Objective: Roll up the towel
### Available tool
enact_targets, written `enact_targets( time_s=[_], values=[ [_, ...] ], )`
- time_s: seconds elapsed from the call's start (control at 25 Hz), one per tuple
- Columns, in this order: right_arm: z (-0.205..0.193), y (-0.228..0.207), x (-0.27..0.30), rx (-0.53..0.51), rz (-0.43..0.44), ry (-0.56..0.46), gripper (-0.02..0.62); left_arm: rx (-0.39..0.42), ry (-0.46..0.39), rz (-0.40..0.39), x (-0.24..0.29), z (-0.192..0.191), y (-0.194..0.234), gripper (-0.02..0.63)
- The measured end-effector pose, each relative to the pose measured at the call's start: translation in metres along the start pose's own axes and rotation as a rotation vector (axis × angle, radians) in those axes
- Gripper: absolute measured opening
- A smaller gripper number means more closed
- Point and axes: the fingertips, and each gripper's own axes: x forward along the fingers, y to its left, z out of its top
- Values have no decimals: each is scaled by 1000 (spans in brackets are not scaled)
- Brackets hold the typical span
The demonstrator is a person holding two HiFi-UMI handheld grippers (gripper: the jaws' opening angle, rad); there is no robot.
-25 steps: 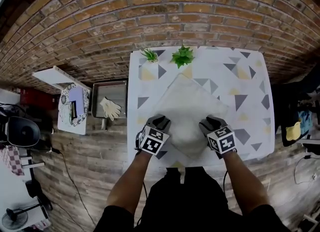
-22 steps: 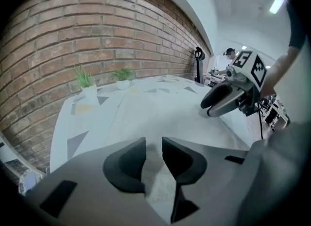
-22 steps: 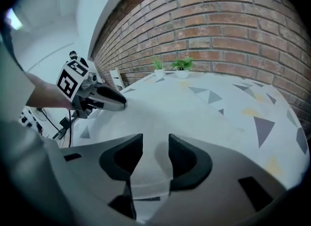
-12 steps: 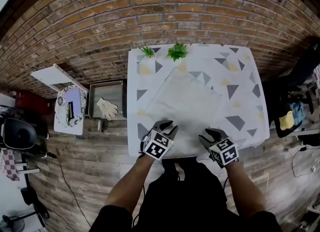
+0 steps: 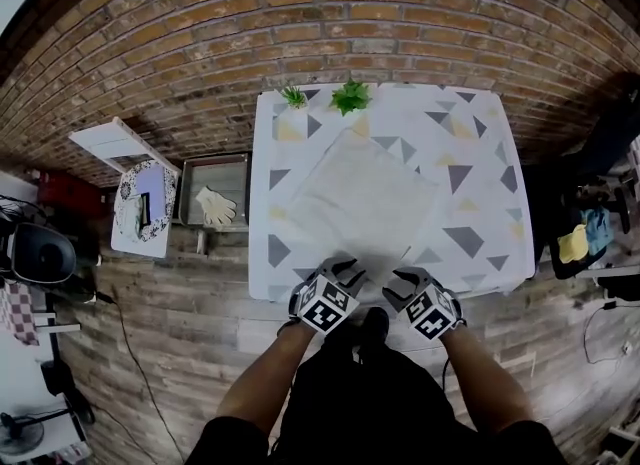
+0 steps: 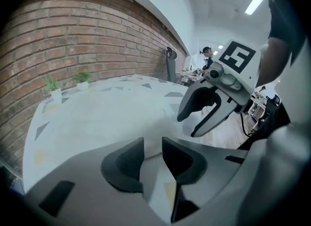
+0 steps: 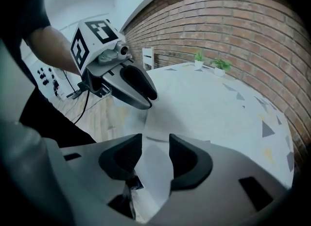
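1. White towel (image 5: 365, 193) lies flat and fully spread, set cornerwise in the middle of the bench (image 5: 485, 153). I see no turn of roll anywhere in it, so I judge the rolling has not begun.
2. Its near corner points at the bench's near edge. Both my claws sit right there, side by side and close together.
3. My left claw (image 5: 343, 271) has its jaws partly apart. The towel's edge reaches into the gap, but the patterned cloth (image 5: 470, 243) shows through beside it and the pads do not press on anything.
4. My right claw (image 5: 400, 279) is opening its jaws. The towel's corner flap lies between them, not pinched.
5. Everything is left to do, as I judge it: take that near corner, turn it over, and roll toward the far edge until the whole towel is wound.
6. The towel's side corners stop short of the bench's left and right edges, so there is bare cloth on both sides.
7. Two small potted plants (image 5: 350, 96) stand at the far edge, near the towel's far corner. That is where the room runs out.
8. At the near edge I am tight, with both claws over the lip and my own body just behind them.
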Motion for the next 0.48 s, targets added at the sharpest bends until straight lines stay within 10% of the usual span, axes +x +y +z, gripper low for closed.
enact_targets(
  time_s=[0.32, 0.48],
  values=[
    [1, 7, 18, -170, 27, 39, 171, 147, 85, -36, 5, -9, -28, 158],
    [5, 9, 18, -171, 28, 26, 62, 217, 101, -14, 6, -8, -30, 158]
  ],
)
